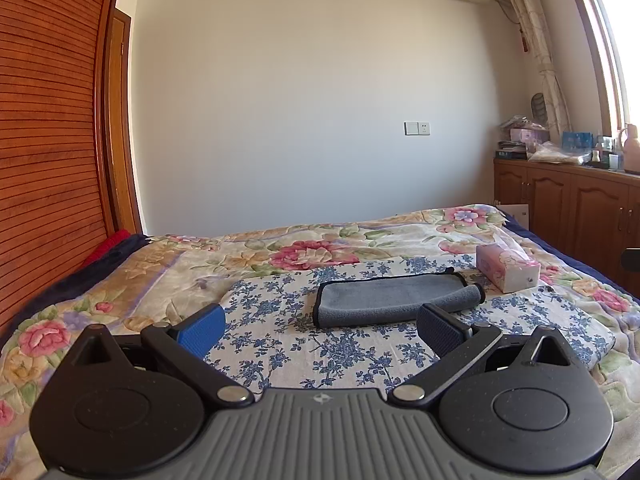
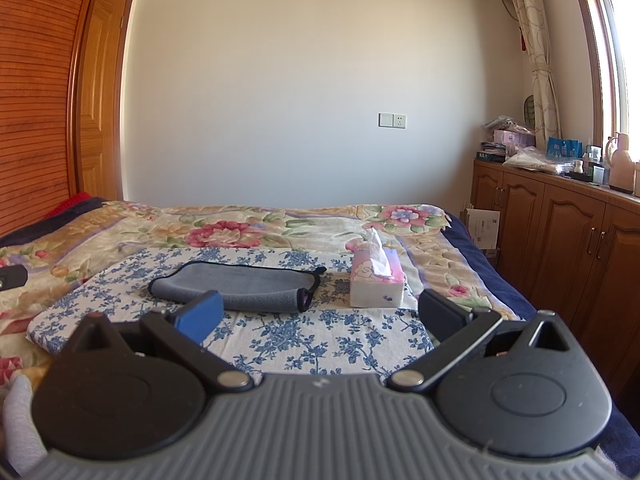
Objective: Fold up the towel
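Item 1, towel (image 1: 390, 294): grey with dark edging, lying folded in a long strip on the blue-flowered cloth (image 1: 280, 320). Its right end is rolled over on itself. In the right wrist view the towel (image 2: 240, 286) lies left of centre, and that end shows a pinkish inner face.

Item 2, left gripper (image 1: 320, 326): fingers spread wide, holding nothing. It hangs above the flowered cloth on the near side of the towel, apart from it.

Item 3, right gripper (image 2: 320, 312): likewise spread wide and empty. Its blue finger pad (image 2: 200, 316) overlaps the towel's near edge in the view; contact cannot be told.

Item 4, tissue box (image 2: 376, 282): pink and white, one tissue sticking up. It stands on the cloth just beside the towel's right end, not touching it.

Item 5, bed (image 1: 100, 280): covered with a quilt of large pink flowers, the blue-flowered cloth spread on top.

Item 6, wooden cabinets (image 2: 560, 232): along the right wall under the window, the top crowded with boxes, bags and a jug.

Item 7, wall socket (image 1: 417, 128): on the plain far wall.
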